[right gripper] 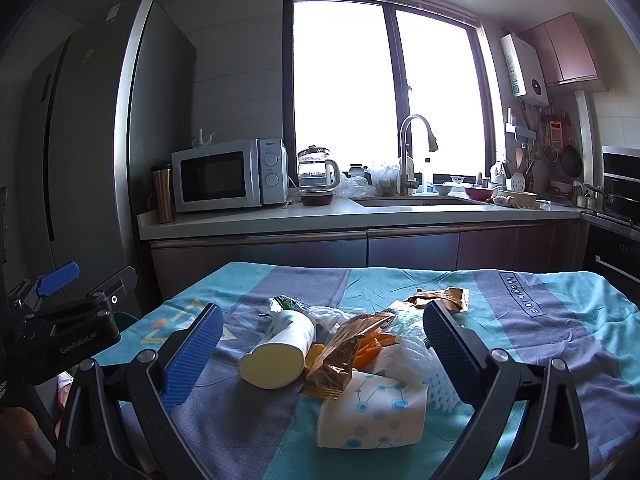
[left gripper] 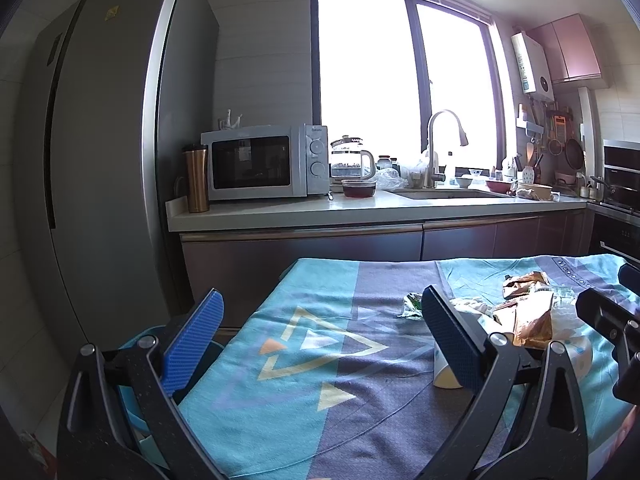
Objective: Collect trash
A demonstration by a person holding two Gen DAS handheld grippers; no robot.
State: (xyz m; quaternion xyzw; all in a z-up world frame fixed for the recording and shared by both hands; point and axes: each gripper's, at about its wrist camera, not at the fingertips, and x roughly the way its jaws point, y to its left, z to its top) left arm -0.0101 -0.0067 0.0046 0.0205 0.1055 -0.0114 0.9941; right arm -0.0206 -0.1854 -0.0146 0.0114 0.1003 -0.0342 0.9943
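A pile of trash lies on the teal and grey tablecloth (right gripper: 520,340). My right gripper (right gripper: 320,354) is open and hovers low over the pile. Between its blue pads (right gripper: 192,356) lie a paper cup on its side (right gripper: 276,356), a crushed dotted paper cup (right gripper: 372,412), a brown foil wrapper (right gripper: 344,352), orange peel (right gripper: 368,348) and white foam netting (right gripper: 416,360). A green wrapper (right gripper: 286,304) and another brown wrapper (right gripper: 440,298) lie farther back. My left gripper (left gripper: 320,344) is open and empty over the cloth (left gripper: 320,400), left of the pile; its right finger partly hides the lying cup (left gripper: 444,376).
Beyond the table runs a kitchen counter (left gripper: 280,210) with a microwave (left gripper: 264,162), a steel tumbler (left gripper: 196,178), a glass kettle (left gripper: 352,160) and a sink with a faucet (left gripper: 440,140). A tall fridge (left gripper: 100,160) stands left. A light-blue round object (left gripper: 132,396) sits low beside the table's left edge.
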